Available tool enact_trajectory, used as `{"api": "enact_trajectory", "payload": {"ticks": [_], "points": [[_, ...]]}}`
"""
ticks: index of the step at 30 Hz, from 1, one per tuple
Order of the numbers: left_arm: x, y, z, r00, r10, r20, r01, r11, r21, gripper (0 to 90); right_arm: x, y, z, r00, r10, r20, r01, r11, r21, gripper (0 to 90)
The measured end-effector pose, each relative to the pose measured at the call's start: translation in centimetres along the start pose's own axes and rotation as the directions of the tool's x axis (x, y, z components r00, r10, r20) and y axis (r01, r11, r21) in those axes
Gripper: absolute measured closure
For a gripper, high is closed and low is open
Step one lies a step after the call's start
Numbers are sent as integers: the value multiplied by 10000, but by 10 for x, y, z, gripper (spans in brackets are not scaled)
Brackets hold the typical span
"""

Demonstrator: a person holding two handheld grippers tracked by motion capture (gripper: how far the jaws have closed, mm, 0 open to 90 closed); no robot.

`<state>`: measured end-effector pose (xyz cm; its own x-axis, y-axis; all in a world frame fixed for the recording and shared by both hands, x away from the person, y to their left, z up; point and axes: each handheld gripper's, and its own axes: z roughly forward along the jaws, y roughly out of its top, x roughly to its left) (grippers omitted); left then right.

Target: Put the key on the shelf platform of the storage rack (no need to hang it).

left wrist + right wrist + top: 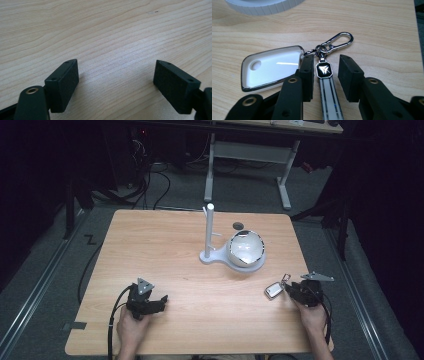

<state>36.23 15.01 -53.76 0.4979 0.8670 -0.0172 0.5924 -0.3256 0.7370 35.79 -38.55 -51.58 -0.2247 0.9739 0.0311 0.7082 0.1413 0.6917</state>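
A white key fob (272,67) with a chrome rim lies flat on the wooden table (175,245), near its right edge (274,290). A ring joins it to a silver carabiner (339,41) and a striped strap (329,92) with a black emblem. My right gripper (325,60) straddles that strap, with a gap showing on each side of it, so the pads do not press on it. The left pad sits close beside the fob's corner. My left gripper (115,62) rests open over bare wood at the front left (160,302), with nothing between its jaws.
A white stand with an upright post (210,232) and a glossy dome (246,247) on its base stands mid-table, behind the fob; the base's rim (262,6) shows in the right gripper view. A small dark disc (238,225) lies behind it. Desk legs and cables are beyond the far edge.
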Motion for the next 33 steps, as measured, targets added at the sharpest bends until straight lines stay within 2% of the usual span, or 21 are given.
{"api": "enact_trajectory", "payload": {"ticks": [13,17,26,33], "points": [[0,0,0,10000,0,0,0,10000,0,208,1,0,6,10000,-67,40,66,9997,230,720],[0,0,0,10000,0,1,0,10000,2,207,6,0,7,9979,-576,280,571,9981,215,738],[0,0,0,10000,-19,31,19,10000,2,208,6,0,7,9984,-493,261,488,9986,177,743],[0,0,0,10000,0,0,0,10000,2,207,6,1,3,9992,-360,-193,357,9993,-116,744]]}}
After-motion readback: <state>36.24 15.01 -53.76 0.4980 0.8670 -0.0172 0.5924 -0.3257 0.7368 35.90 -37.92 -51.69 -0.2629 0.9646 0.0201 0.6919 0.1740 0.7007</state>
